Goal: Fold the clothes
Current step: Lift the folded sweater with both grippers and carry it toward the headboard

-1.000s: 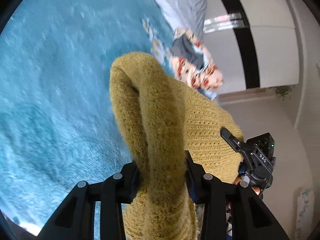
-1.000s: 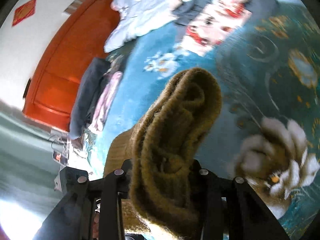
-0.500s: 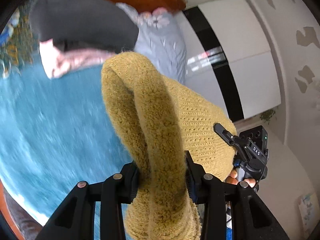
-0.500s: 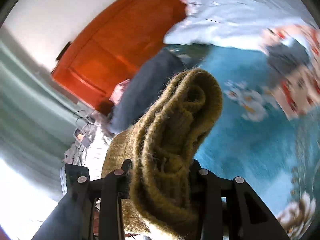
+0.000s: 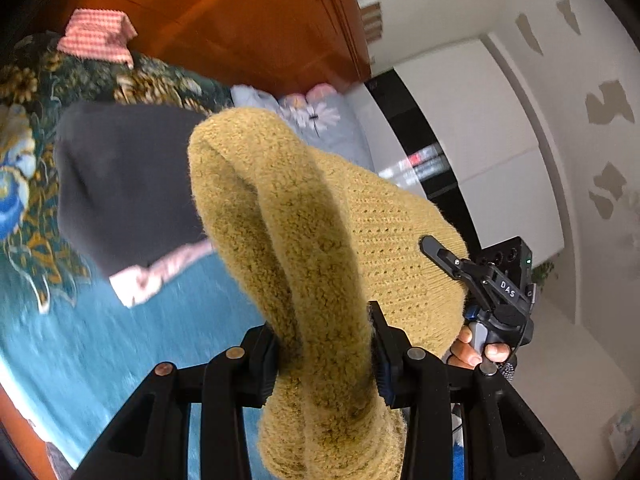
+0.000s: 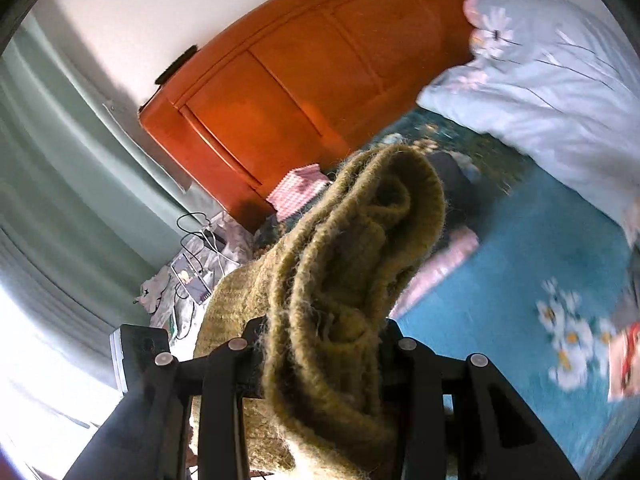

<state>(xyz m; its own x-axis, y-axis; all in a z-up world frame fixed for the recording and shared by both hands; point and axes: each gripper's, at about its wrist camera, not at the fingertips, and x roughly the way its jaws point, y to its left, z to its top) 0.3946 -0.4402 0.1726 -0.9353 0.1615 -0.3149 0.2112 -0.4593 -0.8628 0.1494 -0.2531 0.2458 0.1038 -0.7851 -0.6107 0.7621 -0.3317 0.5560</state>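
Note:
A mustard-yellow knitted sweater is held up in the air over a bed with a teal blanket. My left gripper is shut on a thick fold of it. My right gripper is shut on another bunched fold of the same sweater. The right gripper's body also shows in the left wrist view, beside the sweater, with a hand on it. The sweater hides both pairs of fingertips.
Folded dark grey clothing lies on a pink garment on the blanket. A red checked cloth sits by the orange wooden headboard. A pale blue floral duvet lies at the right. Cables and a phone lie beside the bed.
Both grippers have swung upward and toward the headboard with the sweater still clamped. The view moved from the teal blanket to the headboard, the dark clothing and the wall.

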